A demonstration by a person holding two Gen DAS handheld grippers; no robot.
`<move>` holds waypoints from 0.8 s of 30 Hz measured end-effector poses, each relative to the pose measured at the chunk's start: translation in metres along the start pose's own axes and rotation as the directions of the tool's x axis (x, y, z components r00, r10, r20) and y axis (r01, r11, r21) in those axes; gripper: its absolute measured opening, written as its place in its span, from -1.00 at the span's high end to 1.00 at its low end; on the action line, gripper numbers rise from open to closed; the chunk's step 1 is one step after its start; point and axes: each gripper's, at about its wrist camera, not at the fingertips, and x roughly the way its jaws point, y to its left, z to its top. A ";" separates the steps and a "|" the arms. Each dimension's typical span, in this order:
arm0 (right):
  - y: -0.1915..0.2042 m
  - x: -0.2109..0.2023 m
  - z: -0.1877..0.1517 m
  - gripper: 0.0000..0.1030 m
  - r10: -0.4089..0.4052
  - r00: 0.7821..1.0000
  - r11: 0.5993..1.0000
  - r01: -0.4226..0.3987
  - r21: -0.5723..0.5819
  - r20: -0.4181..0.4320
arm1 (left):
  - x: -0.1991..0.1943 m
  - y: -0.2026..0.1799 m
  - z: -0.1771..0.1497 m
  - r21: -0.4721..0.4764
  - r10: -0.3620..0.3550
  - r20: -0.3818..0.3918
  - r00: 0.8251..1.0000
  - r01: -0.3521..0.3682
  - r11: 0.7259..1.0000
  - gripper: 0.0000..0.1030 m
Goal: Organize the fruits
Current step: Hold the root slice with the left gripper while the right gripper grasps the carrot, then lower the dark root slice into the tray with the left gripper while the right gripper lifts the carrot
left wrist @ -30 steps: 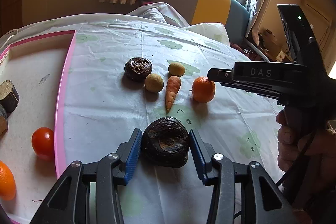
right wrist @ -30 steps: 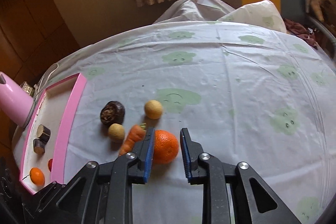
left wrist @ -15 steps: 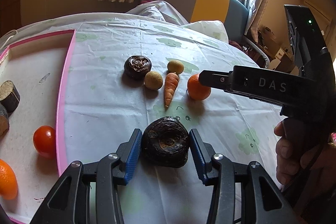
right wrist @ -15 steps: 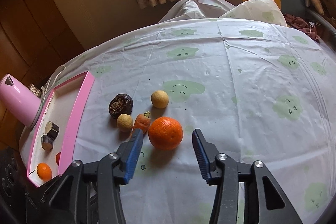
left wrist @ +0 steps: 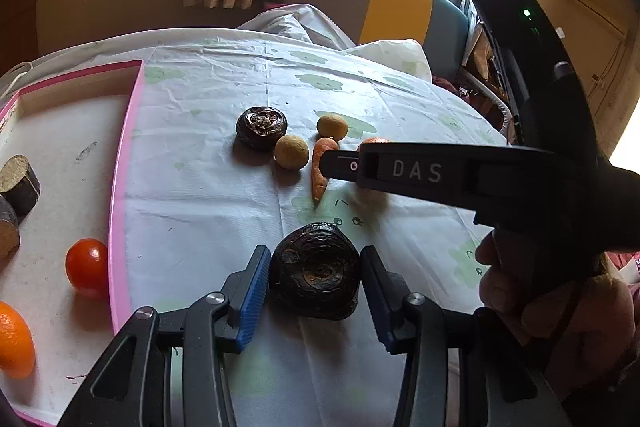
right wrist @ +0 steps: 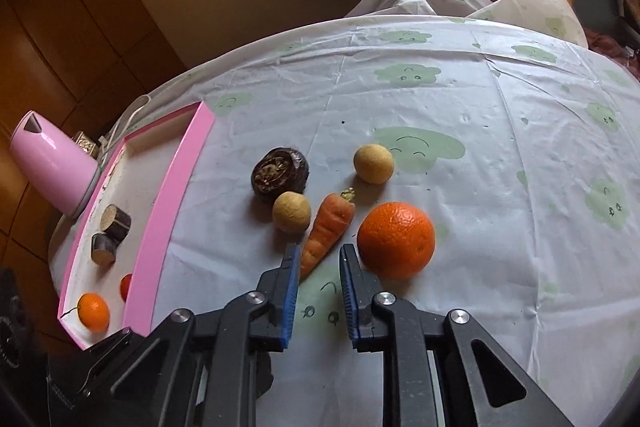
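My left gripper (left wrist: pixel 314 291) is shut on a dark brown wrinkled fruit (left wrist: pixel 316 271) low over the tablecloth, its blue pads against both sides. In the right wrist view my right gripper (right wrist: pixel 320 267) has its jaws closing. The thin end of a carrot (right wrist: pixel 328 227) lies between its fingertips, and a strip of cloth shows between the carrot and the right pad. A big orange (right wrist: pixel 396 239) sits free just right of that gripper. In the left wrist view the right gripper's finger crosses the carrot (left wrist: pixel 320 167) and hides most of the orange.
A second dark fruit (right wrist: pixel 280 173) and two yellowish round fruits (right wrist: pixel 292 213) (right wrist: pixel 374 163) lie beside the carrot. At the left, a pink-rimmed tray (right wrist: pixel 160 227) holds a tomato (left wrist: pixel 86 267), a small orange (right wrist: pixel 94 311) and brown cut pieces (right wrist: pixel 116 223). A pink jug (right wrist: pixel 52 167) stands behind the tray.
My right gripper let go of the orange, opened wide, shifted left to the carrot's thin end and narrowed again. The left gripper and its dark fruit have stayed put.
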 end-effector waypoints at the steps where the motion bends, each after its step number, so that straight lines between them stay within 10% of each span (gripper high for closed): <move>1: 0.001 0.001 0.002 0.60 -0.002 1.000 1.000 0.002 -0.001 0.004 | 0.000 0.000 0.000 -0.001 -0.001 0.001 1.000 0.001 1.000 0.10; 24: 0.010 0.004 -0.005 0.72 -0.073 0.996 0.988 0.064 -0.140 -0.056 | -0.002 0.002 0.000 -0.013 -0.003 -0.013 1.000 0.003 1.000 0.10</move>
